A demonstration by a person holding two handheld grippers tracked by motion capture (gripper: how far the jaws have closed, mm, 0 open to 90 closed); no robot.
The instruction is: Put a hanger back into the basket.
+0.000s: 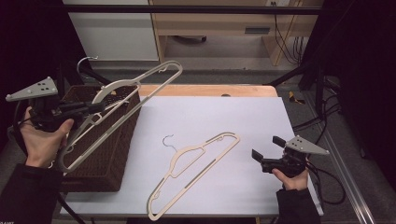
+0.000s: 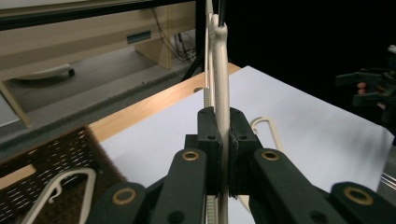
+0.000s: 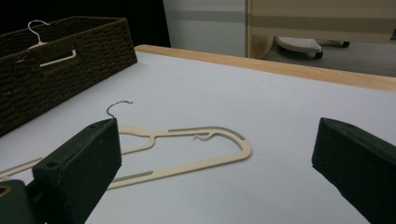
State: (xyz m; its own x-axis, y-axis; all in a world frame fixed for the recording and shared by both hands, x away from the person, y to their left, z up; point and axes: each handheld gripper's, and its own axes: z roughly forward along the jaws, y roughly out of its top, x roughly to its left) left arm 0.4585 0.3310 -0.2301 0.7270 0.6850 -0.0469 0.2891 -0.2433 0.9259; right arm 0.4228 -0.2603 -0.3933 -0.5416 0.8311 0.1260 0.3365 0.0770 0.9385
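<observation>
1. The left gripper, raised over the wicker basket at the bench's left edge, points level toward the right, its jaws clamped on a cream hanger held tilted in the air.
2. The right gripper rests low at the bench's right, jaws wide apart and empty, aimed at a second hanger lying flat on the white sheet.

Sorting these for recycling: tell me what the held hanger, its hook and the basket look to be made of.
Held hanger: apparently moulded plastic, matte cream, with a thin flat frame; the left gripper is shut on it.
Hook: likely metal, a thin grey wire with a slight shine.
Basket: dark brown woven wicker or rattan-like fibre, going by its plaited texture; which one is unclear.
</observation>
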